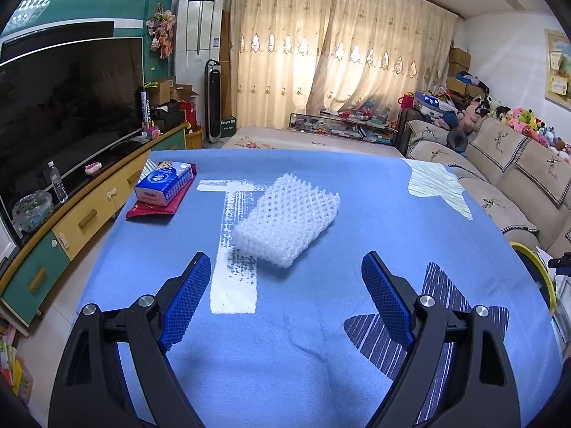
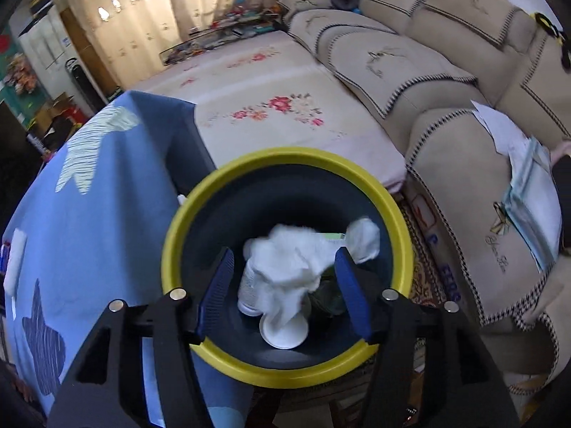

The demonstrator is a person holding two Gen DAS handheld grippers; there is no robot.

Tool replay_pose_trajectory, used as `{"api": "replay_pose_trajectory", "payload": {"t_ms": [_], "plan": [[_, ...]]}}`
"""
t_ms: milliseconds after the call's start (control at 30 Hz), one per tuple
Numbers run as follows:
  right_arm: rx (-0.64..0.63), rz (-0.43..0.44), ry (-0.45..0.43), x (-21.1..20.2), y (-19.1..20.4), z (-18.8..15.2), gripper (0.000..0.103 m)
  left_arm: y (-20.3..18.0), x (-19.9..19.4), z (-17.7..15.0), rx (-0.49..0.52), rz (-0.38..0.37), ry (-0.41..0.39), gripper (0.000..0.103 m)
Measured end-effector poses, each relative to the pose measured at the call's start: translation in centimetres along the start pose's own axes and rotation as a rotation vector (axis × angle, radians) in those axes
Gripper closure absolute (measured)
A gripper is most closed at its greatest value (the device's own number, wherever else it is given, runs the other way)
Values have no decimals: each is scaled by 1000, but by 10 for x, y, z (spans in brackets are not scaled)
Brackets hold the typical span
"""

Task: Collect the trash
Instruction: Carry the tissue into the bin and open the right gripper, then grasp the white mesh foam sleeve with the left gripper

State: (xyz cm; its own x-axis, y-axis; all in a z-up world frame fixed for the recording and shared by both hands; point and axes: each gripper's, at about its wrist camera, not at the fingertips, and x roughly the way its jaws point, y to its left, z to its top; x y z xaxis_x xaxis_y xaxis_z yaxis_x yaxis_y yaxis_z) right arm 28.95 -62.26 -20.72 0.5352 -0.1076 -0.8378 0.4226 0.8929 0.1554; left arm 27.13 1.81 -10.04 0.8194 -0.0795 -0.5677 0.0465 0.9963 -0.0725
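Both jaws spread wide and empty: your left gripper (image 1: 285,285) faces the foam net (image 1: 285,219) lying just ahead on the blue cloth (image 1: 285,356), long axis slanting away rightward, while your right gripper (image 2: 285,285) hangs over the bin (image 2: 171,246)

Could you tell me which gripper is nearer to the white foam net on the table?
Left. The left gripper faces the foam net just ahead; the right gripper hangs over the bin.
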Motion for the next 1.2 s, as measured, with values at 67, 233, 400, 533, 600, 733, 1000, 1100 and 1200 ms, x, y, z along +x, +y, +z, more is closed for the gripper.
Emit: {"api": "replay_pose_trajectory", "payload": {"t_ms": [67, 233, 400, 533, 600, 733, 1000, 1100, 1200], "plan": [[-4, 12, -10, -3, 2, 1, 45, -2, 3, 0, 0, -16, 17, 17], [-40, 17, -43, -12, 10, -2, 37, -5, 15, 8, 11, -54, 85, 13], [-56, 47, -45, -10, 13, -1, 37, -12, 40, 29, 91, -85, 143, 12], [-52, 68, -37, -5, 12, -2, 37, -12, 67, 41, 135, -107, 183, 11], [-54, 74, -35, -4, 12, -2, 37, -12, 83, 47, 152, -120, 195, 11], [-61, 84, -36, -4, 16, -2, 37, -14, 109, 55, 199, -116, 220, 11], [-82, 102, -35, -4, 29, 0, 37, -10, 149, 66, 235, -131, 278, 11], [-91, 111, -31, -2, 33, 1, 37, -14, 163, 65, 257, -142, 313, 11], [-97, 118, -28, -2, 36, 1, 37, -17, 173, 63, 272, -149, 345, 11]]}}
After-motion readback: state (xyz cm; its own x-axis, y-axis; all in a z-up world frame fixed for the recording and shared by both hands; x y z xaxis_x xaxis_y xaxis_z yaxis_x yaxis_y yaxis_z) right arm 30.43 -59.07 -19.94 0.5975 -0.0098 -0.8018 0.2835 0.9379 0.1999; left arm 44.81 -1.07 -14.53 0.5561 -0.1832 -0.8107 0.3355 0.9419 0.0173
